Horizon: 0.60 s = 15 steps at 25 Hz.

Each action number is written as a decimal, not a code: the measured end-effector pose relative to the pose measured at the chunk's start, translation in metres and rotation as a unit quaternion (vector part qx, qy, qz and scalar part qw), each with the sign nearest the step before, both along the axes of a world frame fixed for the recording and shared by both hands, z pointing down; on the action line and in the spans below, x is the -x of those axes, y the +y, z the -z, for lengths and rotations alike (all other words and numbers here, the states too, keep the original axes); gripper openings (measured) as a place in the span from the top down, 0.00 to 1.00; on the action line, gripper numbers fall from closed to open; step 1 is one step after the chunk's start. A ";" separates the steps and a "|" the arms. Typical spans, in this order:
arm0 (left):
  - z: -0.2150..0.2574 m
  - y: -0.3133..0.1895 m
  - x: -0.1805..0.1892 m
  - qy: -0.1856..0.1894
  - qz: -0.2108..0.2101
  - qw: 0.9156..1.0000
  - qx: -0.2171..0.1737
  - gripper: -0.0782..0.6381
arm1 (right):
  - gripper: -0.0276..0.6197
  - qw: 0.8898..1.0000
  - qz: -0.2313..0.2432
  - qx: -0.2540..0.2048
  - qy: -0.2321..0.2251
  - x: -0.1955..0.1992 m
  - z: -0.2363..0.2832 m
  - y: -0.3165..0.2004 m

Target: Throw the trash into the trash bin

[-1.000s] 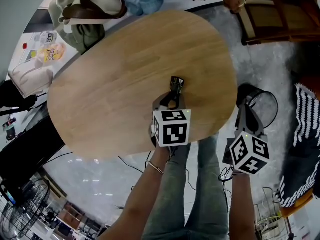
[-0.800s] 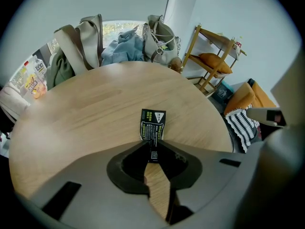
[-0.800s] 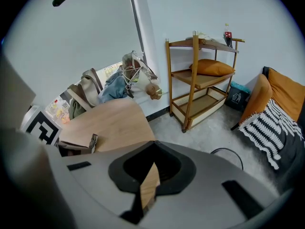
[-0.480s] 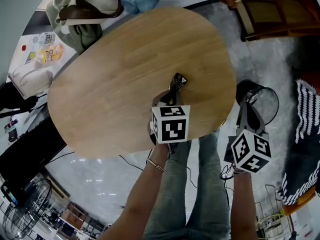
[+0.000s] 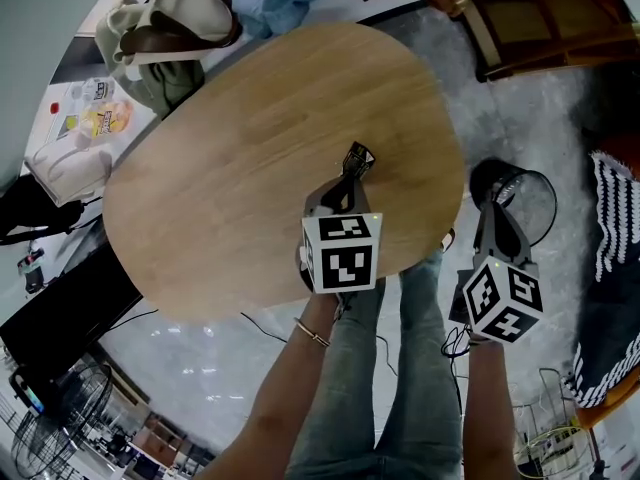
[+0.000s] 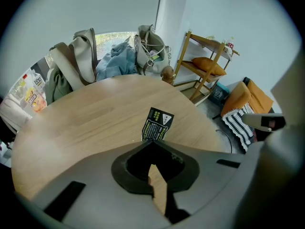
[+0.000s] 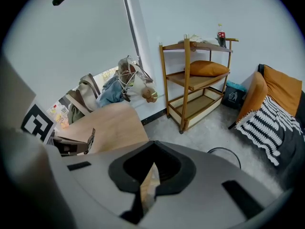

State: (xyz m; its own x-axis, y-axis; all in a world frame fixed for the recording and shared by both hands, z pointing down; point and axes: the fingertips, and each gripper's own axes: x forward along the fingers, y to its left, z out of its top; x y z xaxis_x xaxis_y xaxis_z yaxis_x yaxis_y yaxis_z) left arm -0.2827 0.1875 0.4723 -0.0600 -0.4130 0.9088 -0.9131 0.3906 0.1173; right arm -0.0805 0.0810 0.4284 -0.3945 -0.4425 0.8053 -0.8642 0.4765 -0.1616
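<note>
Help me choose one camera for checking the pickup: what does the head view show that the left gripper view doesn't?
Only the head view: the marker cube on the left claw and the person's jeans. Only the left gripper view: the printed face of the black wrapper and an orange cushion on a shelf. Both: the wooden table and that claw shut on the wrapper.

The worktop (image 5: pixel 230 158) is smooth, matt pale wood; the wrapper (image 6: pixel 157 124) at centre looks like glossy printed plastic; the bin (image 5: pixel 540 203) at right is black wire mesh.
</note>
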 end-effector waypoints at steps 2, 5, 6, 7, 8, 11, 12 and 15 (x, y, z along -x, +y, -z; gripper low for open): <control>0.005 -0.005 -0.005 -0.004 -0.010 1.000 -0.002 0.86 | 0.95 1.000 -0.008 -0.003 -0.003 -0.006 0.004 -0.002; 0.014 -0.016 -0.015 -0.009 -0.029 1.000 -0.005 0.86 | 0.95 1.000 -0.026 -0.009 -0.008 -0.020 0.013 -0.008; 0.017 -0.021 -0.020 -0.008 -0.035 0.999 -0.007 0.86 | 0.95 0.999 -0.032 -0.012 -0.010 -0.025 0.017 -0.011; 0.020 -0.027 -0.026 -0.008 -0.041 0.999 -0.009 0.86 | 0.95 0.999 -0.040 -0.015 -0.011 -0.032 0.020 -0.014; 0.024 -0.033 -0.033 -0.007 -0.049 0.999 -0.012 0.86 | 0.95 0.999 -0.049 -0.017 -0.012 -0.040 0.023 -0.017; 0.034 -0.056 -0.057 -0.007 -0.082 0.996 -0.023 0.86 | 0.95 0.996 -0.085 -0.026 -0.013 -0.071 0.032 -0.024; 0.037 -0.063 -0.067 -0.007 -0.093 0.995 -0.026 0.86 | 0.95 0.995 -0.097 -0.029 -0.012 -0.084 0.035 -0.026; 0.044 -0.085 -0.099 -0.007 -0.123 0.992 -0.031 0.86 | 0.95 0.990 -0.134 -0.033 -0.011 -0.124 0.042 -0.033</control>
State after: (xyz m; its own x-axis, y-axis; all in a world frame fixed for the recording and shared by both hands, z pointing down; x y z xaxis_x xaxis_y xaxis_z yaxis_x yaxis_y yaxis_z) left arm -0.1834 0.1024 0.4278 0.0378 -0.4721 0.8808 -0.9815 0.1482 0.1215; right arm 0.0439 0.0480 0.3860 -0.2726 -0.5855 0.7635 -0.9577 0.2410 -0.1572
